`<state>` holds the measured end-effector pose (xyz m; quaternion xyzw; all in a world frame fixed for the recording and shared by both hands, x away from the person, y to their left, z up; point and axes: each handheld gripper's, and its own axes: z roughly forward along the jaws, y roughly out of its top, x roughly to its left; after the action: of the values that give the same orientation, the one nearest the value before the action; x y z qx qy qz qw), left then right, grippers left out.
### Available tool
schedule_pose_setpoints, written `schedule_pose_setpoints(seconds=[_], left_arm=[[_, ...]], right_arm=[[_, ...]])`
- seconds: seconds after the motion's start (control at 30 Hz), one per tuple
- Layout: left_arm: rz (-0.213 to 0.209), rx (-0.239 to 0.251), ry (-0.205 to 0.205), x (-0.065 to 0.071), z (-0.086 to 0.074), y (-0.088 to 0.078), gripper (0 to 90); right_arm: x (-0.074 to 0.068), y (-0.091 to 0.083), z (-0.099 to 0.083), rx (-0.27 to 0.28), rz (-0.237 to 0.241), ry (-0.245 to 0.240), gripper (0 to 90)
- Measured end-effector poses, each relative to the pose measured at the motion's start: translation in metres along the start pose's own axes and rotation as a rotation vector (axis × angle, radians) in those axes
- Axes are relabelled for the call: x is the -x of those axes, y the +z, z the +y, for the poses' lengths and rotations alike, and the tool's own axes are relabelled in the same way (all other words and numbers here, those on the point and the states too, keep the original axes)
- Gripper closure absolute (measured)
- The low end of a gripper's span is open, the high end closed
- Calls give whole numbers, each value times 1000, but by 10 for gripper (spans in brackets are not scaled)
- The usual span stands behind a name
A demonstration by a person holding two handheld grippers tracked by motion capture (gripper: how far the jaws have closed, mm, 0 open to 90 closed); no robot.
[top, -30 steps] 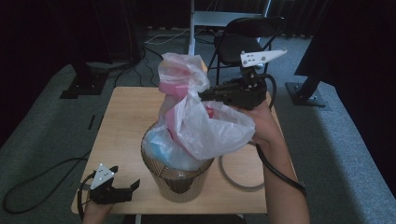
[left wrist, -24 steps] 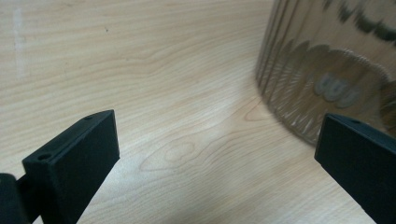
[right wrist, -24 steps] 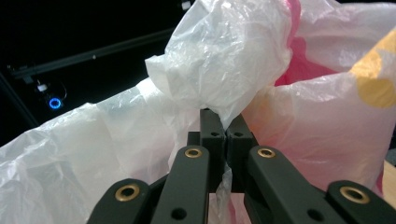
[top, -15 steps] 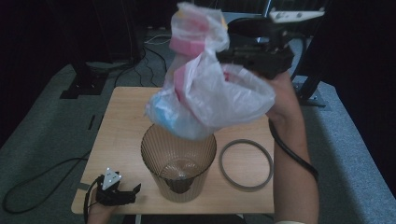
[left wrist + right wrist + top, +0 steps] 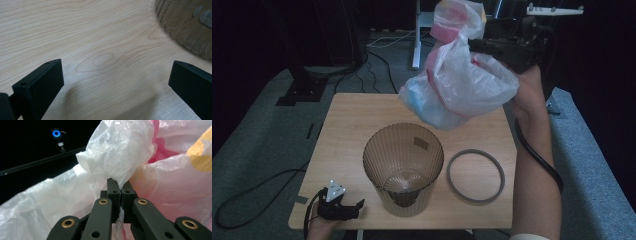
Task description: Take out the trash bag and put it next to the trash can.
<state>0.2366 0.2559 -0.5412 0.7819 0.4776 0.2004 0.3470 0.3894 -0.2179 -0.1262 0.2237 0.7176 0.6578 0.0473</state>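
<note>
Plastic bag (image 5: pixel 459 82), bulging with pink and blue contents, hangs above the table's (image 5: pixel 347 125) far edge, neck clamped in right gripper (image 5: pixel 119 185). Ribbed bin (image 5: pixel 403 167) below; grey ring (image 5: pixel 475 175) beside it. Left gripper (image 5: pixel 343 209) jaws apart, near table corner.

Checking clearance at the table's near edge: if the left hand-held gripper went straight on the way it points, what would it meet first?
Probably the ribbed bin; the left hand-held gripper points toward its base, though it may only graze it.

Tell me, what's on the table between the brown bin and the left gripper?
Nothing: in the left gripper view, bare wooden table runs from the open left gripper up to the brown bin. The high view shows the same bare gap.
</note>
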Motion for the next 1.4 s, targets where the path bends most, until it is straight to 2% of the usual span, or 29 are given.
schedule_pose_setpoints(seconds=[0.07, 0.27, 0.5, 0.67, 0.73, 0.8, 0.97, 1.3, 1.4], left_arm=[[0, 3, -4, -1, 0, 0, 0], [2, 1, -5, -1, 0, 1, 0], [2, -1, -9, -1, -1, 1, 0], [1, 4, -11, -1, -1, 2, 0], [5, 4, -10, 0, -1, 1, 0], [13, 2, -7, -1, -1, 0, 0], [5, 9, -20, -2, -2, 0, 0], [3, 6, -17, -2, -2, 0, 0], [3, 4, -17, -2, -2, 0, 0]], right_arm=[[12, 0, -10, 1, -16, 32, 891], [45, 9, -46, -41, -103, 105, 890], [79, 27, -89, -90, -146, 185, 890], [97, 40, -116, -132, -188, 227, 890], [103, 46, -127, -143, -189, 247, 890], [108, 52, -136, -164, -202, 260, 889], [119, 65, -156, -175, -196, 294, 888], [126, 83, -187, -216, -203, 328, 887], [128, 87, -198, -220, -184, 343, 886]])
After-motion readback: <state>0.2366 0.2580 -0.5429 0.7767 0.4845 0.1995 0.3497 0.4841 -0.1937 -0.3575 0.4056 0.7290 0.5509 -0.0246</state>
